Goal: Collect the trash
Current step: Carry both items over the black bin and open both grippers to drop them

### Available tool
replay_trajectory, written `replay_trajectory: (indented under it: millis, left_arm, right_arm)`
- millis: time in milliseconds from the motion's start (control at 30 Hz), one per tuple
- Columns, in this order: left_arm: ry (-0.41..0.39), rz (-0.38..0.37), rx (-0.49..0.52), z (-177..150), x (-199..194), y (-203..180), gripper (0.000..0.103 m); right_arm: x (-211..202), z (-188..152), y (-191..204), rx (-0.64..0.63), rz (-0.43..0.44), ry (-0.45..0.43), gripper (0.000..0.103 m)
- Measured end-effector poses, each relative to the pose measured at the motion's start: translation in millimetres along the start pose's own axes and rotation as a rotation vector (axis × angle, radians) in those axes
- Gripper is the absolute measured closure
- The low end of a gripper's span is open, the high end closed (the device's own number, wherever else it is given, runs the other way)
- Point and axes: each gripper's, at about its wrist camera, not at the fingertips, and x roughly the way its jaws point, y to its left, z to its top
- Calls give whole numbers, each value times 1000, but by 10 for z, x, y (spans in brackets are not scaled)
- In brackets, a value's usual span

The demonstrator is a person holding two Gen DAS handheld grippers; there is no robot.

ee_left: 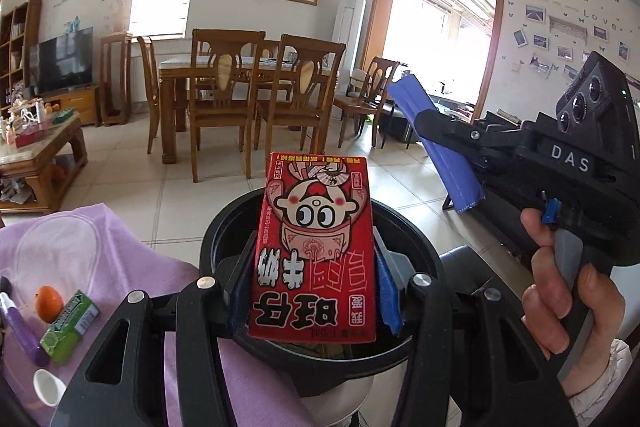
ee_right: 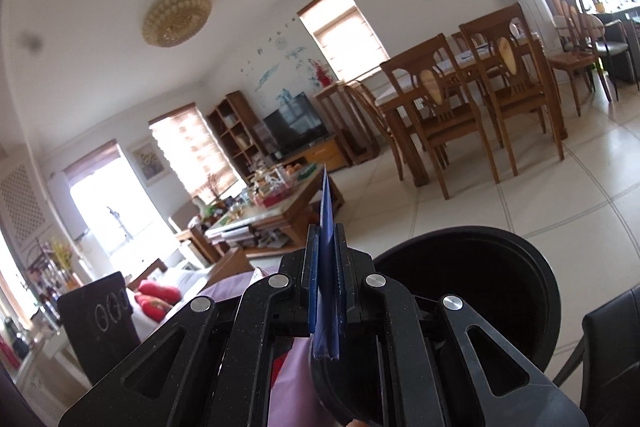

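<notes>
On the lilac-covered tabletop (ee_left: 132, 255) at left lie an orange (ee_left: 49, 303) and a green gum pack (ee_left: 70, 327). Over the black bin (ee_left: 416, 247), the left gripper (ee_left: 312, 291) fingers clamp a red carton (ee_left: 314, 247). Further right, the right gripper (ee_left: 430, 125) is closed tight on a flat blue packet (ee_left: 436, 143).

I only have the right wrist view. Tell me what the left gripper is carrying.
Observer: The left gripper holds a red drink carton, printed with a cartoon face, over the black bin.
Operator: Describe my blue item from outside.
Observer: The right gripper pinches a flat blue packet, which stands tilted.
Operator: Report what remains on the table.
Observer: On the purple cloth: an orange, a green gum pack, a purple marker.
</notes>
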Motion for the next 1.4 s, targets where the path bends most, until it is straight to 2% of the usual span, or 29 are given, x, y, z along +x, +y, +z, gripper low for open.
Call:
replay_trajectory:
  millis: [133,367,833,933,1067,1133,1167,1200,1300,1333,1400]
  left_arm:
    - [18,20,7,-21,225,-112,53]
    - [34,21,12,-91,398,-219,53]
    - [37,9,14,-108,406,-225,52]
    - [35,14,19,-104,395,-232,51]
    - [47,21,19,-96,432,-223,51]
    - [49,30,20,-95,433,-221,37]
    - [43,42,20,-92,425,-224,23]
    - [35,52,20,-91,413,-229,13]
    - [26,57,37,-91,399,-258,7]
    - [29,63,45,-90,407,-278,6]
    - [27,67,56,-97,406,-302,6]
  right_arm:
    - [122,-31,-160,23,-28,6,95]
    - [325,-111,-359,38,-71,34,95]
    - [821,-256,-363,50,-118,84,94]
    - [869,-287,-344,45,-122,94,84]
    - [871,-285,-337,61,-119,82,49]
    - [860,-271,-331,65,-116,71,48]
    - [849,-262,-324,67,-115,65,47]
    - [813,-251,-311,69,-115,58,41]
    - [732,-235,-278,77,-110,39,26]
    - [697,-221,-263,79,-113,37,24]
    - [652,-234,-246,88,-120,35,13]
